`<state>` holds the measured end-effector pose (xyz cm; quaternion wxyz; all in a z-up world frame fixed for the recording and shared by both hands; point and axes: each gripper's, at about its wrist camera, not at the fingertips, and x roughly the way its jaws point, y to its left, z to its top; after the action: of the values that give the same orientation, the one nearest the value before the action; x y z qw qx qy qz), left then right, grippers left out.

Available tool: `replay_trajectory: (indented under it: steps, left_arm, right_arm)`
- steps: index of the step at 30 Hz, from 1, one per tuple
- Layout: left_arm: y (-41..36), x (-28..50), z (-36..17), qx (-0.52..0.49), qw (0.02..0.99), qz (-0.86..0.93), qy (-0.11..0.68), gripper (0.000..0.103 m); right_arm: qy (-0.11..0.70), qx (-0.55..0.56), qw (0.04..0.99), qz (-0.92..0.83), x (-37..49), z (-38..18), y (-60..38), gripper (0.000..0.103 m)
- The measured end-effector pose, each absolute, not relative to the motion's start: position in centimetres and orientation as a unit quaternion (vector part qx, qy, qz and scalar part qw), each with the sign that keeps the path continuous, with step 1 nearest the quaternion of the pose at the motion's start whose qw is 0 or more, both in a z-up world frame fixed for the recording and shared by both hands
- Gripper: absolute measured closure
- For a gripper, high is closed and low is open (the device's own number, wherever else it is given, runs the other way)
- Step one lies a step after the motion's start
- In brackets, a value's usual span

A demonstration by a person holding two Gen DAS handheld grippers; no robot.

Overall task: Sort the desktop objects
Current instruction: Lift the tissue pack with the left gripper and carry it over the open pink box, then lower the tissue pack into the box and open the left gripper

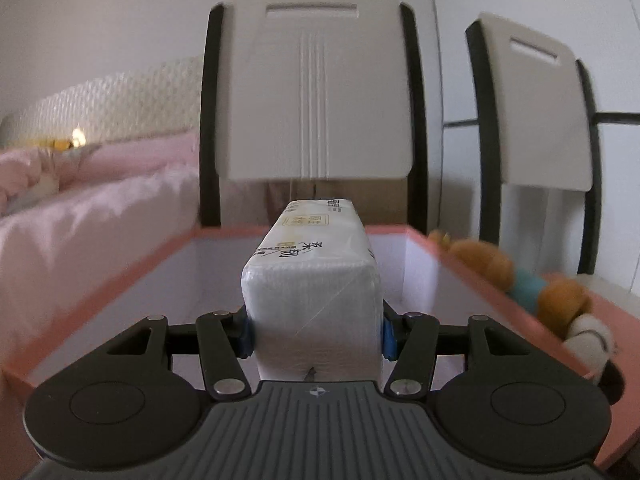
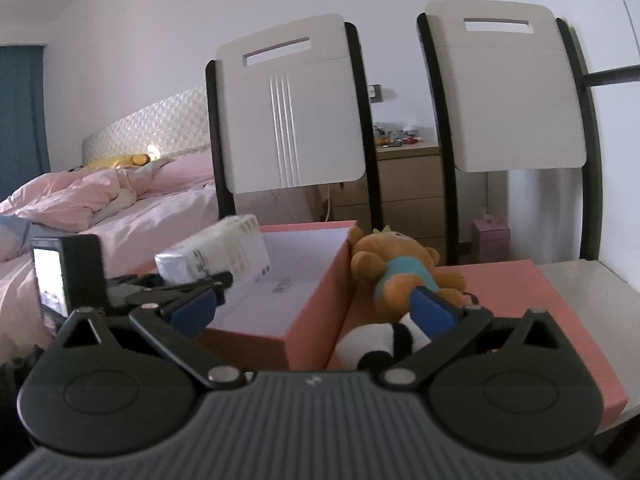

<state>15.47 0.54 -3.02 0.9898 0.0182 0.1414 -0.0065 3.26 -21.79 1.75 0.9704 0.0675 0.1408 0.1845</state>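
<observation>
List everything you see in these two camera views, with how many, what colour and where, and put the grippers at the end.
tissue pack: one, white, clamped in the left gripper above the open pink box.
open box: one, pink outside and white inside, on the table left of the toys.
flat pink lid: one, pink, under the toys, right of the box.
bear plush: one, orange with a teal shirt, lying on the lid against the box wall.
panda plush: one, black and white, in front of the bear.
chairs: two, white backs with black frames, behind the table.
bed: one, pink bedding, far left.
drawer unit: one, light wood, between the chairs.
left gripper: black, blue pads, shut on the pack.
right gripper: black, blue pads, open, empty.
</observation>
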Motion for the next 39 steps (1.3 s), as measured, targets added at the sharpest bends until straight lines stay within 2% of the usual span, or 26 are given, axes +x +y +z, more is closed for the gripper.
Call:
replay_trajectory:
  steps: [6, 9, 12, 13, 21, 34, 39]
  left_arm:
    - [0.4, 15.3, -3.1, 0.025, 0.989, -0.019, 0.148, 0.043]
    - [0.3, 14.9, -3.3, 0.032, 0.989, -0.019, 0.146, 0.038]
    - [0.2, 14.6, -3.3, 0.055, 0.988, -0.032, 0.139, 0.012]
    - [0.3, 14.3, -3.1, 0.055, 0.989, -0.035, 0.136, 0.010]
    - [0.5, 11.0, -2.0, 0.047, 0.990, -0.040, 0.128, 0.007]
    - [1.7, 3.6, 3.4, 0.032, 0.995, -0.013, 0.090, 0.003]
    - [2.3, 3.0, 3.5, 0.011, 0.996, -0.006, 0.084, 0.002]
  right_arm:
    - [0.149, 0.056, 0.971, 0.181, 2.8, 1.6, -21.9, 0.000]
    - [0.148, 0.053, 0.972, 0.176, 2.5, 1.5, -22.1, 0.000]
    - [0.146, 0.049, 0.972, 0.175, 2.4, 1.5, -22.3, 0.000]
    - [0.146, 0.048, 0.973, 0.173, 2.3, 1.5, -22.3, 0.000]
    - [0.135, 0.053, 0.974, 0.175, 2.0, 1.6, -22.9, 0.000]
    - [0.102, 0.062, 0.979, 0.165, 0.8, 2.3, -23.3, 0.000]
    - [0.105, 0.064, 0.978, 0.170, 1.0, 2.4, -23.3, 0.000]
